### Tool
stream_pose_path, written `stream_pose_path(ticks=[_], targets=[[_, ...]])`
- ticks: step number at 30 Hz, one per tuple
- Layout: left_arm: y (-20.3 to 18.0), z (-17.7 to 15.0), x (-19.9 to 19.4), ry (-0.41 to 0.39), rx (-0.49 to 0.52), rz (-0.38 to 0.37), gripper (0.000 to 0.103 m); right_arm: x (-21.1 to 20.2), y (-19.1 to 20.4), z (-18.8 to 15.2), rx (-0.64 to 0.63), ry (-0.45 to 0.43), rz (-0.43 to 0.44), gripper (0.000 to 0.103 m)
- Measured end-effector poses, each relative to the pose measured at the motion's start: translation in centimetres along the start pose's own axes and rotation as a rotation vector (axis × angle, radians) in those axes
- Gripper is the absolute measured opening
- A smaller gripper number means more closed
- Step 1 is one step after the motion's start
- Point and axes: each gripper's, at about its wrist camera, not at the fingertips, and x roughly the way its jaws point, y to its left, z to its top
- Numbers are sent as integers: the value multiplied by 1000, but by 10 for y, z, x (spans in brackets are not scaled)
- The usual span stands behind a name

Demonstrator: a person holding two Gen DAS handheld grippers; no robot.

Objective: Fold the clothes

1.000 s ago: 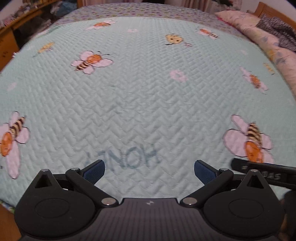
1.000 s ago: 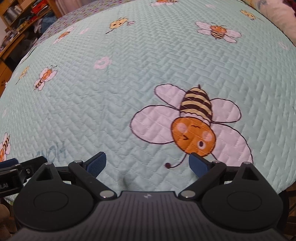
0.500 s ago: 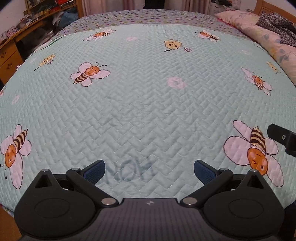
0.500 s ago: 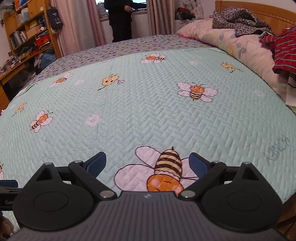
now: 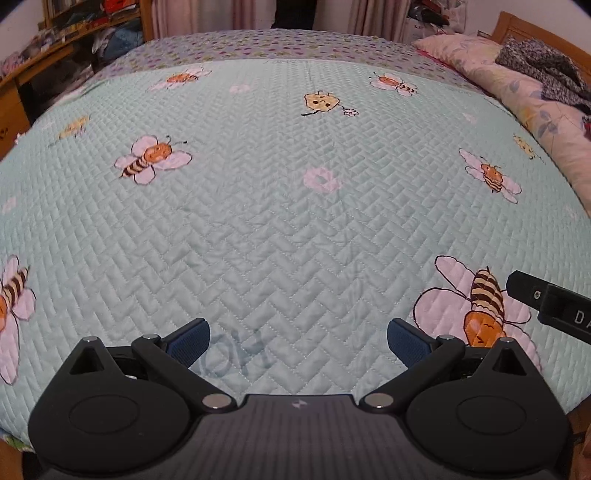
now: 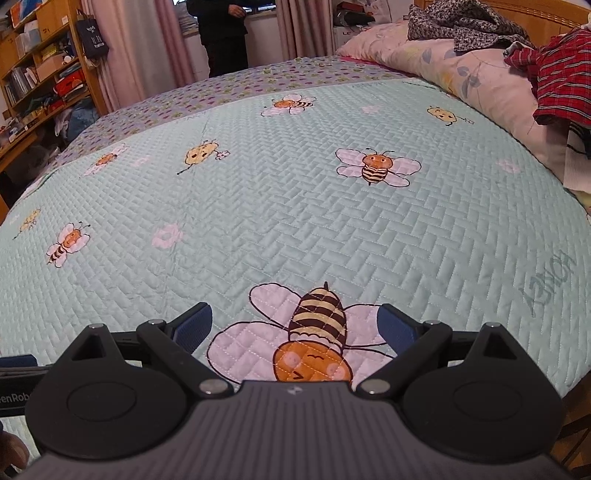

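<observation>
**Bedroom, empty quilt, clothes piled far right of both grippers**

Bedroom clutter frames the scene: wooden shelves [image 6: 35, 70] far ahead to the left of the right gripper, pink curtains [image 6: 147, 48] behind the bed, and a person in dark clothes [image 6: 223, 35] standing at the window beyond the far edge.

Spread directly under and ahead of both grippers is a pale green quilted bedspread [image 6: 295, 206] printed with cartoon bees; no garment lies on it. A large bee [image 6: 314, 332] sits right between the right gripper's fingers.

Along the right side of the bed, ahead and to the right of both grippers, a long pink floral pillow [image 6: 480, 74] runs away from the viewer. Clothes are heaped on it: a dark speckled garment [image 6: 458, 26] further off, and a red plaid shirt [image 6: 561, 85] nearer, crumpled with no clear long axis. In the left wrist view only the speckled garment [image 5: 543, 70] is clearly seen, far right.

The right gripper [image 6: 295, 328] is wide open and holds nothing. The left gripper [image 5: 297, 341] is likewise wide open and empty; the right one's black body shows just to its right.

Judging by position, the right gripper is nearer the pile, so reaching forward and rightward for the plaid shirt looks like the next move. Folding has not begun.
</observation>
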Motion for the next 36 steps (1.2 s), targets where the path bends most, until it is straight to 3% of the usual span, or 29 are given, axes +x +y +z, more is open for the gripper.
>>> stream_pose_path(ticks=[11,15,19,22,29,36], targets=[[-5,4,-5,-38,33,44,102,-5,-1,2,-38,-66,-61,96],[-9,1,-18,-127,67,59,102,-6,1,3,-50,-72,-69,96],[-13,0,-28,-162,79,35,102,-5,2,3,-47,-62,-67,96],[-19,-2,-29,-184,99,93,102,-4,1,4,-39,-52,-67,96],[-18,-4,-23,-136,83,88,102,-3,-2,4,-29,-43,-71,96],[-18,-6,-28,-143,81,74,102,-2,-3,4,-25,-39,-71,96]])
